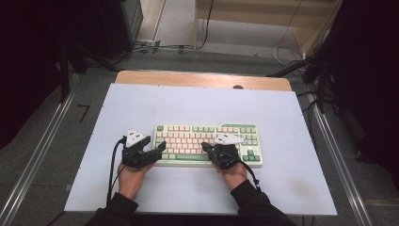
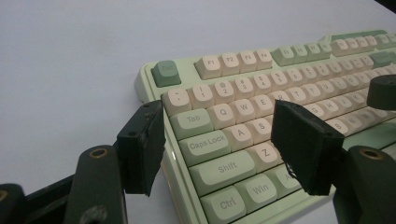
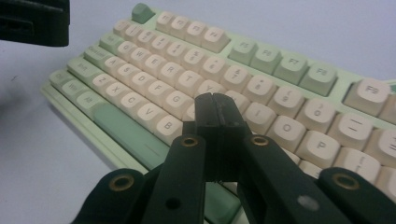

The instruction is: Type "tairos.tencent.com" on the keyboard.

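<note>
Two grippers work at one keyboard [image 1: 208,145], the single object on the pale sheet [image 1: 197,106] that covers the table. In the high view the left gripper [image 1: 159,149] sits at the keyboard's left end, near its near-left corner, and the right gripper [image 1: 205,147] hangs over the keys a little right of the middle, above the near rows.

Left gripper: jaws stand wide apart with nothing clamped. In the left gripper view [image 2: 217,140] one pad lies just off the keyboard's left edge, beside Tab and Caps Lock, and the other hangs over the Z and X area, so the keyboard's left end lies between the jaws; whether either pad touches it cannot be told.

Right gripper: jaws pressed fully together, holding nothing. In the right gripper view [image 3: 215,99] the joined tips point down at the letter keys, around H and J, with B and the green space bar [image 3: 128,133] just to the near left. Whether the tips press a key cannot be told.

The keyboard is green-cased with cream and green caps, lying level, long side left to right, in the near half of the sheet.
</note>
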Demonstrator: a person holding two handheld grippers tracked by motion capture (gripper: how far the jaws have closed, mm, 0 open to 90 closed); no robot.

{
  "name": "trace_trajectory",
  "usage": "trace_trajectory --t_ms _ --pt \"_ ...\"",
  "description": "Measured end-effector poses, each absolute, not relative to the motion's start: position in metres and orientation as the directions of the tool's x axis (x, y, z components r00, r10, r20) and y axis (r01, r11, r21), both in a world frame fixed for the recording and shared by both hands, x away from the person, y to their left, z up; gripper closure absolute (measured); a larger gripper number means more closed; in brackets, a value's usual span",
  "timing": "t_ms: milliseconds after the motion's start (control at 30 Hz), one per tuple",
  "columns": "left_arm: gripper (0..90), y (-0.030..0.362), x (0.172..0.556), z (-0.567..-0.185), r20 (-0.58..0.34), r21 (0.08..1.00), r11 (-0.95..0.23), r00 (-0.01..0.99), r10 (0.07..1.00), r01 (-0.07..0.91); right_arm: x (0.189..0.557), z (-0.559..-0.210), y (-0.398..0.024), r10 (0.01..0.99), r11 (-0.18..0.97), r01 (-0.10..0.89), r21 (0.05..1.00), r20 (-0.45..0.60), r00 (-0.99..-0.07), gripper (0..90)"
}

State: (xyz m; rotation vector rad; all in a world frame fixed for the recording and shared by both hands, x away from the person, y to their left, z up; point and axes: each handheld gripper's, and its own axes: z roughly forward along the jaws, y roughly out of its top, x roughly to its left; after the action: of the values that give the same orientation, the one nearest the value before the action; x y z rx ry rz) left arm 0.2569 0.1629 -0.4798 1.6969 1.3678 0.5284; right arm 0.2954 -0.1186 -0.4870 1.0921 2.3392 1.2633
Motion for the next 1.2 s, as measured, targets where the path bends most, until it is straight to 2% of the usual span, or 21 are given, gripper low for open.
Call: trace_trajectory --t_ms 1200 --pt "35.6 0.165 0.255 -0.480 -0.192 0.821 -0.020 0.308 0.932 0.571 0.296 -0.498 -0.104 0.705 0.408 0.485 0.773 0.071 -0.706 87.5"
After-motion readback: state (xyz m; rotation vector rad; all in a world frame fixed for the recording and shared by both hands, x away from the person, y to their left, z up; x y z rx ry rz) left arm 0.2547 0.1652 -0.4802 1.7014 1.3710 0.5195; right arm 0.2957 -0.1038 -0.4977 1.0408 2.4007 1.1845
